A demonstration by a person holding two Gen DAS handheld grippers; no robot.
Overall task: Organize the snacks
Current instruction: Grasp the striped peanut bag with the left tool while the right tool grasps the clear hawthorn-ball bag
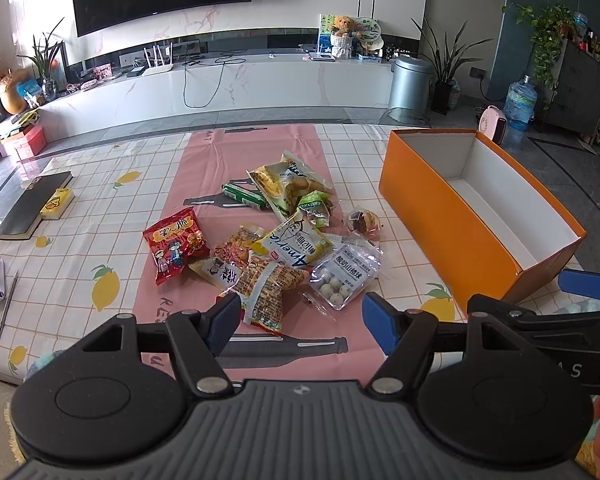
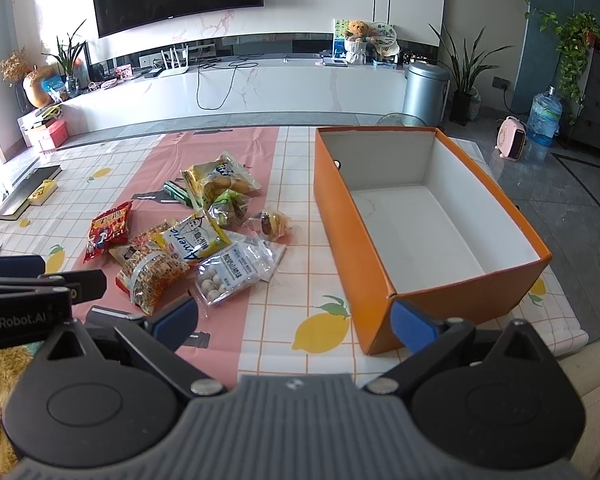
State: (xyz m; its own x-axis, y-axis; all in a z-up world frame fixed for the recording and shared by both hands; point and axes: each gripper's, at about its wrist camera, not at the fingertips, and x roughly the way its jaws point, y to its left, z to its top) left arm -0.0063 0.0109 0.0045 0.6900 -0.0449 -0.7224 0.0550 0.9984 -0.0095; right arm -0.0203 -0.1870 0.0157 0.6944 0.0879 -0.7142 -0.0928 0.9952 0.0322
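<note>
Both tools are being held low over the near edge of the table [image 1: 80, 240]. Left tool [image 1: 300, 322] is being kept wide open, nothing gripped, just near of the snack pile [image 1: 268, 240]. Right tool [image 2: 296, 322] is also being held wide apart and empty, its right finger close to the near corner of the orange box [image 2: 352, 240]. Box is sitting right of the snacks, nothing lying inside. A book [image 1: 32, 210] is lying far left.

Left wrist: low at the worktop's [image 1: 80, 240] near edge, facing the snacks [image 1: 268, 240].
Right wrist: beside it, nearer the box [image 2: 380, 280].
Shared: snacks, box, TV wall.
</note>
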